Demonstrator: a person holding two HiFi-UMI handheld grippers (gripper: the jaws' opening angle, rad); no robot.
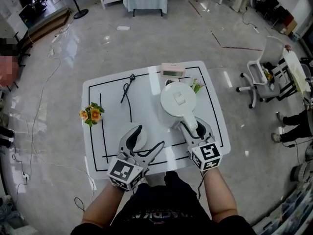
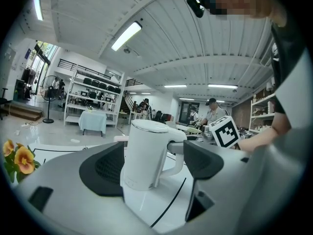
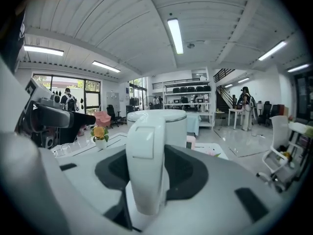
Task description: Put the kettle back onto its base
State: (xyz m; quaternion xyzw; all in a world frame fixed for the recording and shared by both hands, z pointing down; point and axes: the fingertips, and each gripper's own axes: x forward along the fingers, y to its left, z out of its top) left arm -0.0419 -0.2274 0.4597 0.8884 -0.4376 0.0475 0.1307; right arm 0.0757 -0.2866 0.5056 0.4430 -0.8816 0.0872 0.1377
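Observation:
The white kettle (image 1: 178,99) stands upright on the white table (image 1: 98,146), right of centre. Its handle (image 1: 189,123) points toward me and sits between the jaws of my right gripper (image 1: 190,127). In the right gripper view the pads of that gripper (image 3: 149,173) press on both sides of the handle (image 3: 146,160). The round white base (image 1: 133,139) lies at the near left, apart from the kettle. My left gripper (image 1: 150,136) hovers over it, open and holding nothing. The left gripper view shows the kettle (image 2: 146,155) beyond its spread jaws.
An orange flower pot (image 1: 91,114) stands at the table's left edge. A pink-and-white box (image 1: 172,70) and a small sprig (image 1: 196,86) lie behind the kettle, and a black tool (image 1: 128,87) at the back middle. An office chair (image 1: 259,77) stands on the floor to the right.

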